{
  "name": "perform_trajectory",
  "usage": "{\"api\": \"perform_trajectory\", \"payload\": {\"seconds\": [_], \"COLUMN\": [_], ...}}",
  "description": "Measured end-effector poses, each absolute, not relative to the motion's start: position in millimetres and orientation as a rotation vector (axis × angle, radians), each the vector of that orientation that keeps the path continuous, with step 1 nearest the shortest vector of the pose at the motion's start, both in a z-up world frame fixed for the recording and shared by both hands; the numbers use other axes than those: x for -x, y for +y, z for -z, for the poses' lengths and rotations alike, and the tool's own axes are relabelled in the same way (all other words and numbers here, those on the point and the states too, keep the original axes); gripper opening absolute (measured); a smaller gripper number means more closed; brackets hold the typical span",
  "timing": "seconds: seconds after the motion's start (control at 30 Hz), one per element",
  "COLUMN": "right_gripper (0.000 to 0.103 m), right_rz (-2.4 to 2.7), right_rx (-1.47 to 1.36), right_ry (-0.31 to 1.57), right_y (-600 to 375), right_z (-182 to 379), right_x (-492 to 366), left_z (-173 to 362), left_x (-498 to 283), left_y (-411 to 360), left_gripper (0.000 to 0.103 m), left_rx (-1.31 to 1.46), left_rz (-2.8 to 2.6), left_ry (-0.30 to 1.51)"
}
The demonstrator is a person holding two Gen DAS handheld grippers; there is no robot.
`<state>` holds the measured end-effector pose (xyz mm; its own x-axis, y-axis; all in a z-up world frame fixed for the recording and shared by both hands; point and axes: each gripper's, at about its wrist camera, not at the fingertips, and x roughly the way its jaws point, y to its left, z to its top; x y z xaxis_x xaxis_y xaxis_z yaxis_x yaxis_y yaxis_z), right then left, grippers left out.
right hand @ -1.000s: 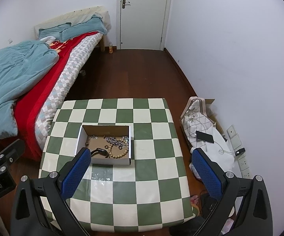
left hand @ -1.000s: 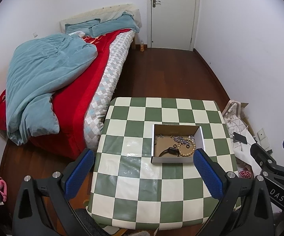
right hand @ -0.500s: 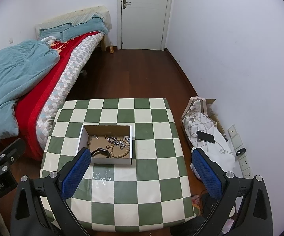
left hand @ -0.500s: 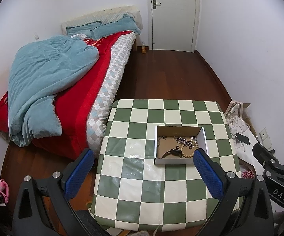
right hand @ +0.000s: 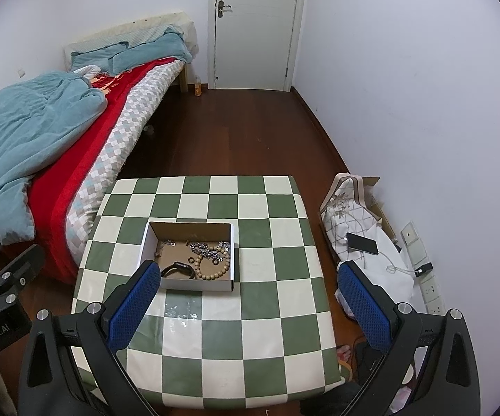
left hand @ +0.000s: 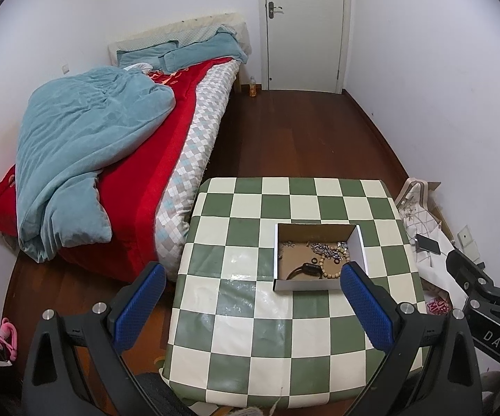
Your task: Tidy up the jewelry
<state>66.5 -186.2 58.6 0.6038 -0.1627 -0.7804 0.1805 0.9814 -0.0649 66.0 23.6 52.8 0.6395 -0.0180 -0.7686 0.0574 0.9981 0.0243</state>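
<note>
left wrist view: left gripper [left hand: 250, 298] spread wide, empty, above the checkered table [left hand: 236, 346]; pink object [left hand: 5, 339] on the floor shows only here.
right wrist view: right gripper [right hand: 250, 298] also wide apart, empty; phone [right hand: 361, 243] on white bags, wall sockets [right hand: 432, 291] clearer here.
cardboard box [right hand: 191, 230]: on the table, holding wooden bead bracelet [right hand: 215, 270], black band [right hand: 178, 270], metal chain [right hand: 208, 249].

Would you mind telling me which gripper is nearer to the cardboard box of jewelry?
Neither clearly; from these pictures I cannot tell. The left gripper hangs open to the cardboard box's near left, the right gripper open to its near right.
</note>
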Motion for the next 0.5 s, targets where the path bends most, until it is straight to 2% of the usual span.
{"api": "perform_trajectory", "payload": {"seconds": [0.5], "right_gripper": [0.103], "right_rz": [0.191], "right_rx": [-0.014], "right_ry": [0.894], "right_y": [-184.2], "right_z": [-62.8], "right_x": [-66.3], "left_z": [-55.3], "left_x": [-63.9], "left_y": [25.2], "left_gripper": [0.103], "left_rx": [-0.047], "left_rz": [0.048], "left_ry": [0.869]}}
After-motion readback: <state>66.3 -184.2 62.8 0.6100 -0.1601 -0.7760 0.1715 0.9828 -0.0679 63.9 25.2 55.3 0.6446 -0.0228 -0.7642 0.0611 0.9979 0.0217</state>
